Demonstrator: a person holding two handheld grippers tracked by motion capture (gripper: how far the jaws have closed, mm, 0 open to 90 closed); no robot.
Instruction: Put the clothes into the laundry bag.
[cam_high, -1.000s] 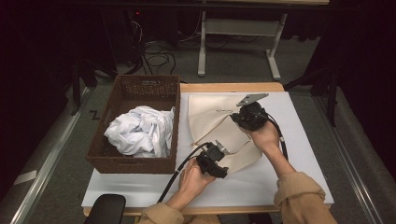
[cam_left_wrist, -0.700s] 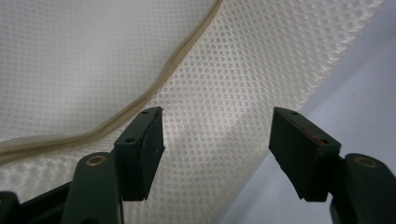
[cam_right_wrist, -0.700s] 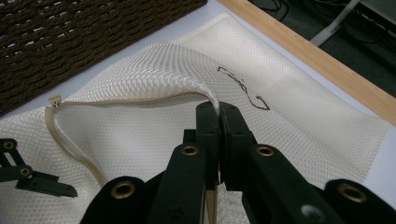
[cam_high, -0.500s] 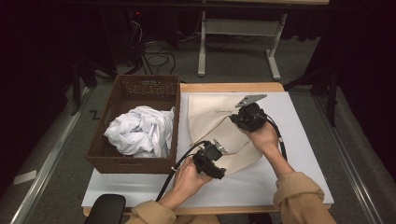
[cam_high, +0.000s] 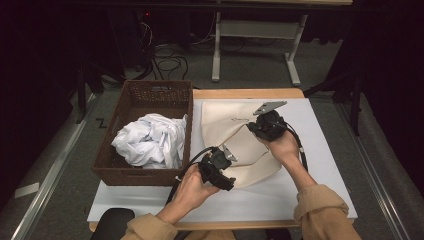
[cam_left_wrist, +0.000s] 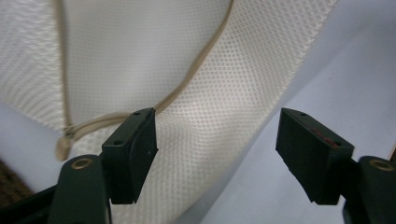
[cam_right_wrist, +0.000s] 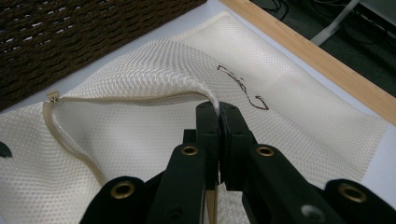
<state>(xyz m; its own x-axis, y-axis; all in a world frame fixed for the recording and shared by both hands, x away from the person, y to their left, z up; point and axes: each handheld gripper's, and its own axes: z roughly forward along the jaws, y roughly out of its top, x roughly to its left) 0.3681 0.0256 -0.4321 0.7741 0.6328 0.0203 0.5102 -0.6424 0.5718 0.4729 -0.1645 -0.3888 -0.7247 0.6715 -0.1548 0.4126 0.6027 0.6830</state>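
A: Over to the table (cam_high: 320, 200) now. Cream mesh bag (cam_high: 235, 130) spread flat on the white top, just right of the brown basket (cam_high: 150, 92).

B: And the right gripper (cam_high: 260, 127)?

A: Clamped tight on the bag's upper edge, pinching a fold of mesh by the zipper (cam_right_wrist: 65, 135). Jaws pressed together, fabric lifted into a little ridge and the mouth pulled open.

B: Left gripper (cam_high: 225, 167)?

A: Hovering above the bag's near corner, jaws spread apart and just been opening wider. Mesh lying under them, right up against one jaw, not pressed by both. Nothing held there.

B: Anything in the basket?

A: Crumpled white cloth (cam_high: 150, 140), bunched against the side nearest the bag.

B: Writing on the bag?

A: Dark scribble (cam_right_wrist: 243, 88) on the upper face, beyond the pinched edge. Too small to read.

B: Hands?

A: Tan sleeves (cam_high: 320, 210) in from the bottom, one hand on each gripper.
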